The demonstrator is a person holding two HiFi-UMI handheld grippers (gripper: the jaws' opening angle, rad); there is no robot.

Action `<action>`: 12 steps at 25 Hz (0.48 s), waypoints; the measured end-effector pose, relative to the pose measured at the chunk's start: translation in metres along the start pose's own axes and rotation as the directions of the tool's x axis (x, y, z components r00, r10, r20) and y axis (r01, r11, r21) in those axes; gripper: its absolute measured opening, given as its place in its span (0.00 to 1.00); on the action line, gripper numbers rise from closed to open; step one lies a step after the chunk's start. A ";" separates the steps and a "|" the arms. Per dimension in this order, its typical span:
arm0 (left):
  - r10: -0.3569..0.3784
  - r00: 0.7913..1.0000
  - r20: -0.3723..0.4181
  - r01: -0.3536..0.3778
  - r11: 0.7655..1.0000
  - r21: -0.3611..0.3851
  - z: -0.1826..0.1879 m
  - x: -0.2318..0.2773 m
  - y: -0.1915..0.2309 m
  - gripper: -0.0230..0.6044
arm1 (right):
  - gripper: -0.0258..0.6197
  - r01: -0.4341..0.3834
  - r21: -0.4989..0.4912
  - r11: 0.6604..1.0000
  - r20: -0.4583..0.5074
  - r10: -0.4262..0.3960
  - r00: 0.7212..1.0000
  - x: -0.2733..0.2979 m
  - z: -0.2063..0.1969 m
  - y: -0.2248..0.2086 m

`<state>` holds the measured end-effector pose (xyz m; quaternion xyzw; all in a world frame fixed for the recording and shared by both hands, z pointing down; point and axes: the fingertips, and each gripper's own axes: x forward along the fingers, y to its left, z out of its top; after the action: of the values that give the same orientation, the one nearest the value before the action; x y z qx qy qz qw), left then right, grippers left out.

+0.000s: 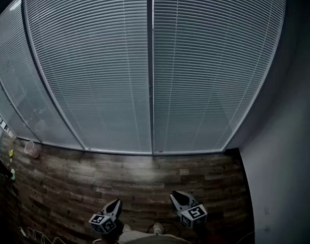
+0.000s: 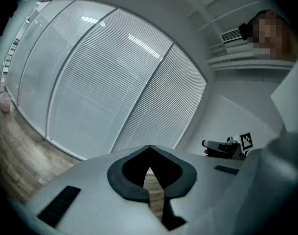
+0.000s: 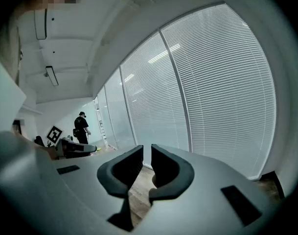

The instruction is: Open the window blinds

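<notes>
Reads as an open-plan office floor. Ahead of the left gripper (image 1: pixel 114 206) and right gripper (image 1: pixel 178 195), floor-to-ceiling glazing with horizontal window blinds (image 1: pixel 93 70), metal mullions (image 1: pixel 150 70) and a wood-plank floor (image 1: pixel 119 182) below. Up and right of the left gripper is an air-conditioning grille (image 2: pixel 232 35). Up and left of the right gripper is a ceiling strip light (image 3: pixel 51 75). Far left, a person (image 3: pixel 81 128) stands by the glass.

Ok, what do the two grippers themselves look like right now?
Both match: the left gripper and right gripper have pale grey shells, two dark curved jaws tapering to points, and black rectangular slots on top. Each carries a cube with black-and-white square markers.
</notes>
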<state>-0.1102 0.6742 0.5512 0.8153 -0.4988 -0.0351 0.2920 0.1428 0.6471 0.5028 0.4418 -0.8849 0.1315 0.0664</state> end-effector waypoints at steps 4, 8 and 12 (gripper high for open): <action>-0.020 1.000 -0.008 0.020 1.000 0.019 0.000 0.006 -0.011 0.06 | 0.13 0.018 0.023 1.000 -0.010 -0.017 1.000 0.002 -0.005 -0.005; -0.027 0.999 -0.019 0.027 1.000 0.002 -0.007 0.003 -0.017 0.06 | 0.13 0.028 0.034 0.999 -0.006 -0.028 1.000 -0.001 -0.002 -0.003; -0.019 1.000 -0.012 0.019 0.999 0.033 -0.002 0.008 -0.017 0.06 | 0.13 -0.006 0.088 0.996 0.007 0.006 1.000 0.000 -0.002 -0.008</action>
<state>-0.0925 0.6737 0.5459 0.8249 -0.4898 -0.0246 0.2811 0.1491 0.6430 0.5058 0.4422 -0.8797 0.1693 0.0433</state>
